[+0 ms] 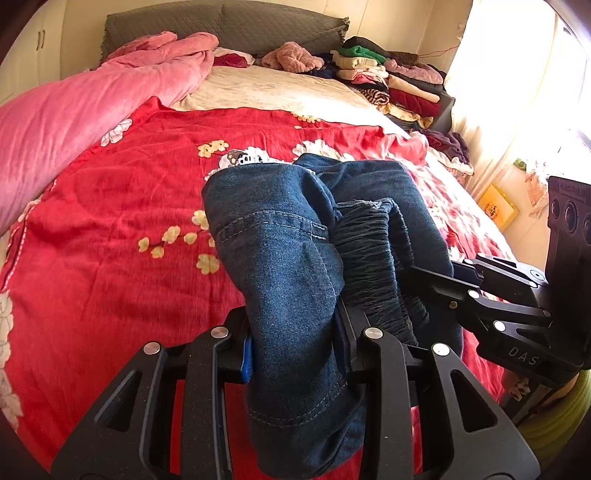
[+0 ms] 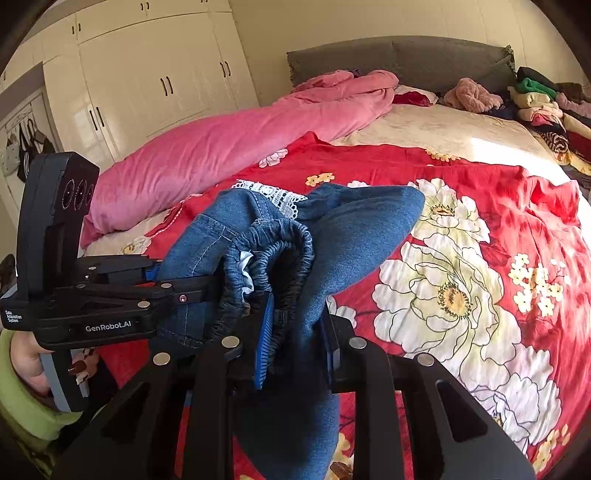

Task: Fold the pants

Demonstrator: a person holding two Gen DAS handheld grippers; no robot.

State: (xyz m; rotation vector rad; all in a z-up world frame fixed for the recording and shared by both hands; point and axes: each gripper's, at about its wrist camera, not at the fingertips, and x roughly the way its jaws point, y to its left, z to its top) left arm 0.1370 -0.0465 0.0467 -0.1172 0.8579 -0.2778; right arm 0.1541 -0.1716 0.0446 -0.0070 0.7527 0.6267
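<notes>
The pants are blue denim jeans [image 1: 280, 236] with a dark elastic waistband [image 1: 369, 251] and a white lace hem [image 2: 273, 194]. They hang bunched between both grippers above the red floral bedspread [image 1: 118, 206]. My left gripper [image 1: 295, 350] is shut on a thick fold of the denim. My right gripper [image 2: 299, 339] is shut on the waistband [image 2: 280, 251] and denim [image 2: 354, 229]. The right gripper also shows in the left wrist view [image 1: 491, 295], close beside the left one. The left gripper shows in the right wrist view [image 2: 122, 291].
A pink quilt [image 1: 74, 103] lies along the bed's left side. A tall pile of folded clothes [image 1: 399, 77] stands at the far right by the grey headboard [image 1: 229, 26]. White wardrobes [image 2: 147, 74] stand to the left. A bright window [image 1: 517, 74] is to the right.
</notes>
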